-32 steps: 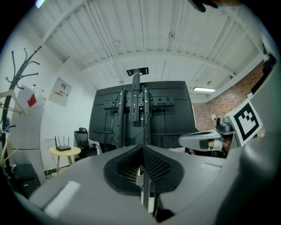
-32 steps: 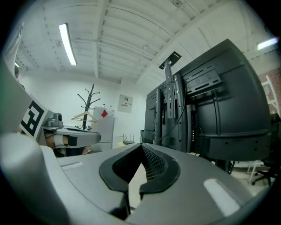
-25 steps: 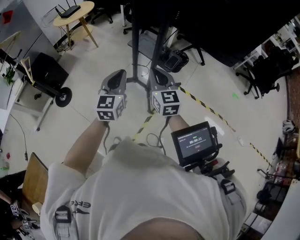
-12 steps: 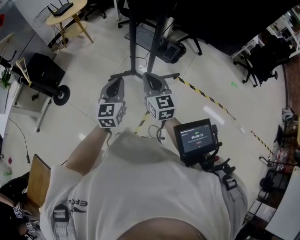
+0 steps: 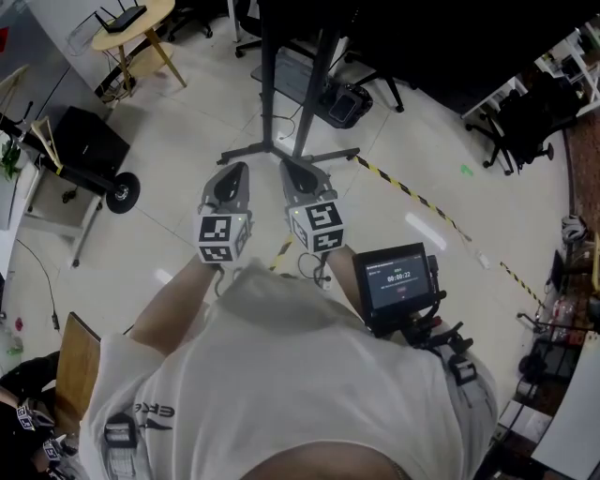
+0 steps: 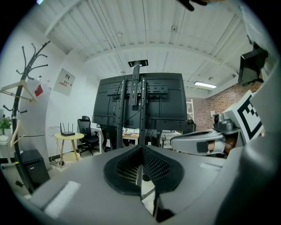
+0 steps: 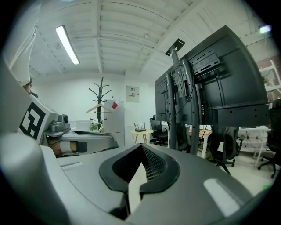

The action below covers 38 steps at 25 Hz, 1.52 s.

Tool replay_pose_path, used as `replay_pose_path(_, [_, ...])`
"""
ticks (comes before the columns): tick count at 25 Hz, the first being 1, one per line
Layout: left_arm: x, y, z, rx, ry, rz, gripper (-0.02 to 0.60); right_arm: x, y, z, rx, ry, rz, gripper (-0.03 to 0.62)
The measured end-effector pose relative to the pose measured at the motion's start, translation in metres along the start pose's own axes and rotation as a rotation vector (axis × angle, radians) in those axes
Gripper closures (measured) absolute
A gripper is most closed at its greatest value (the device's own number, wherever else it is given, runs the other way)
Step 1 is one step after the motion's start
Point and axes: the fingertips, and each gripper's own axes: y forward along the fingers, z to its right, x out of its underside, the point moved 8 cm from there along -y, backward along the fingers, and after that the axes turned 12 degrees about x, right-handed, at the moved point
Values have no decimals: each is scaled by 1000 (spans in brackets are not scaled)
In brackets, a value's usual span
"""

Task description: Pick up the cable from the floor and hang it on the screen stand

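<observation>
Left gripper (image 5: pixel 232 176) and right gripper (image 5: pixel 296 171) are both clenched on nothing, aimed at 12 o'clock toward the screen stand (image 5: pixel 266 94). The cable (image 5: pixel 306 270) lies at 6 o'clock, near the feet. Best to spread 1 gripper's jaws before stooping for it.

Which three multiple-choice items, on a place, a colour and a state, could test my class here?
1. In the head view, the round pale wooden side table stands: A upper left; B lower right; C centre.
2. The striped floor tape is: A red and white; B yellow and black; C blue.
3. The left tool and right tool are: A wide open; B shut on a cable; C shut and empty.
Key: 1 A, near the top left corner; 2 B, yellow and black bands alternate; 3 C, jaws meet, nothing between.
</observation>
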Motion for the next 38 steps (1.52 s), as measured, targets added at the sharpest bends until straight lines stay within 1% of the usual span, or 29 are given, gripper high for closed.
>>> replay_pose_path(3, [1, -1, 0, 8, 9, -5, 578, -1, 0, -3, -1, 0, -2, 582])
replay_pose_path(11, [3, -2, 2, 4, -11, -29, 578, 1, -1, -5, 0, 9, -13, 582])
replay_pose_path(17, [0, 3, -1, 3, 3, -4, 578, -3, 3, -3, 4, 1, -6, 583])
replay_pose_path(23, [3, 2, 1, 2, -12, -7, 578, -1, 1, -4, 3, -3, -12, 583])
replay_pose_path(34, [1, 2, -1, -4, -13, 7, 578, -3, 3, -6, 2, -4, -12, 583])
replay_pose_path(38, [1, 1, -1, -5, -12, 0, 578, -3, 3, -6, 1, -2, -13, 583])
